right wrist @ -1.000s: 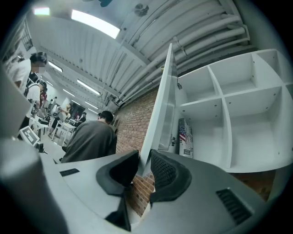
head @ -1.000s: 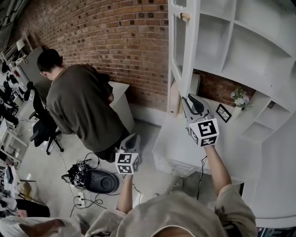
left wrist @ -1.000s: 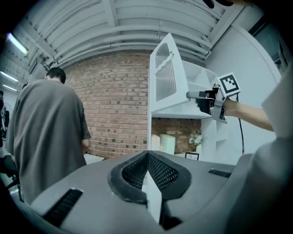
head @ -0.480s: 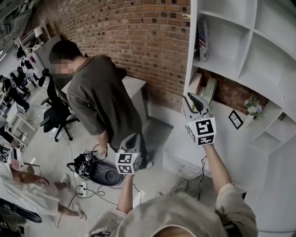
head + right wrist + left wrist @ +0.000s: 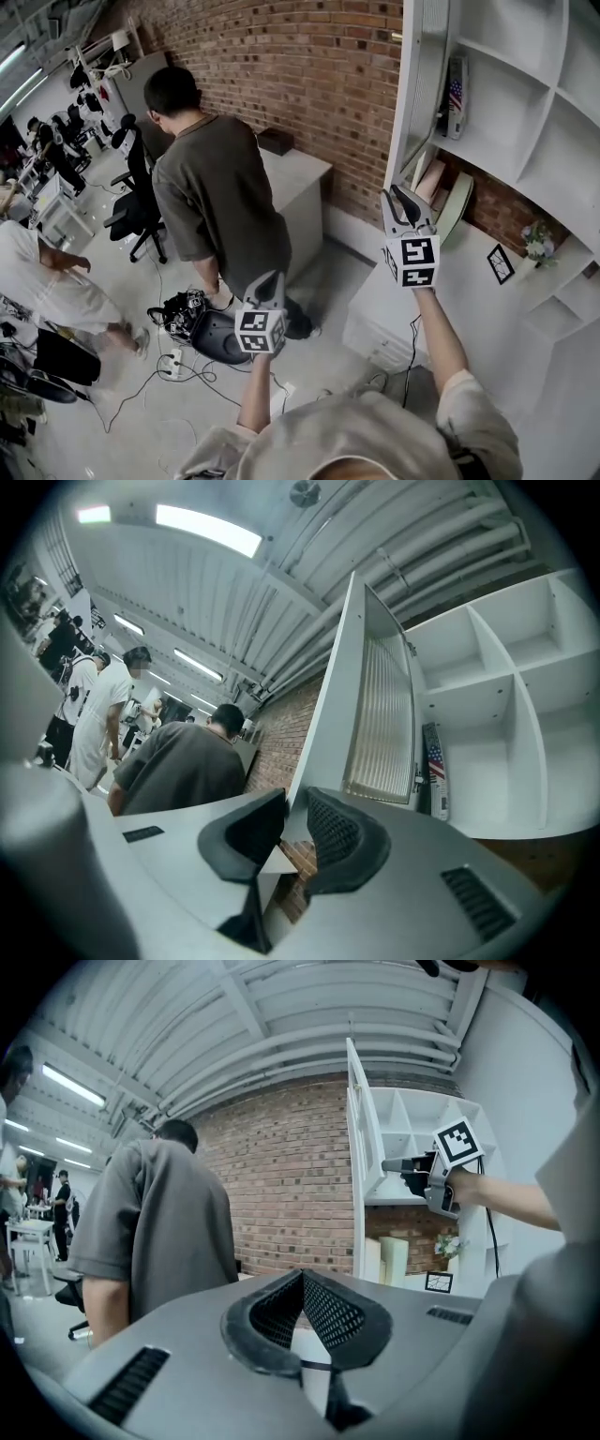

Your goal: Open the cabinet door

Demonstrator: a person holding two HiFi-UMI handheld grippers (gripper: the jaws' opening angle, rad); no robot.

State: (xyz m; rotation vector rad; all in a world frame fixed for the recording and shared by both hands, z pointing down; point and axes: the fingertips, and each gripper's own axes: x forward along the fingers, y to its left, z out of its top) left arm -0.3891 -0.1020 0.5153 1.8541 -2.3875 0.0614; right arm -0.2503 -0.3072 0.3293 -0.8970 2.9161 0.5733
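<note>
The white cabinet door (image 5: 419, 84) stands swung out from the shelf unit and shows nearly edge-on in the head view. My right gripper (image 5: 401, 195) is raised at the door's lower free corner. In the right gripper view the door (image 5: 375, 714) runs up from between the jaws, and my right gripper (image 5: 292, 803) is shut on its edge, one pad on each face. My left gripper (image 5: 272, 278) hangs lower to the left, apart from the cabinet, its tips (image 5: 302, 1279) together on nothing. From there the door (image 5: 359, 1147) shows to the right.
A person in a dark shirt (image 5: 220, 206) stands bent over just left of the door's swing, beside a grey desk (image 5: 298, 183). A black device and cables (image 5: 211, 333) lie on the floor. Books and a flag item (image 5: 455, 94) fill the shelves above a white counter (image 5: 441, 291).
The door has swung further out to the left with my right gripper on its edge. My left gripper has drifted sideways. The person in the dark shirt now stands closer to the door.
</note>
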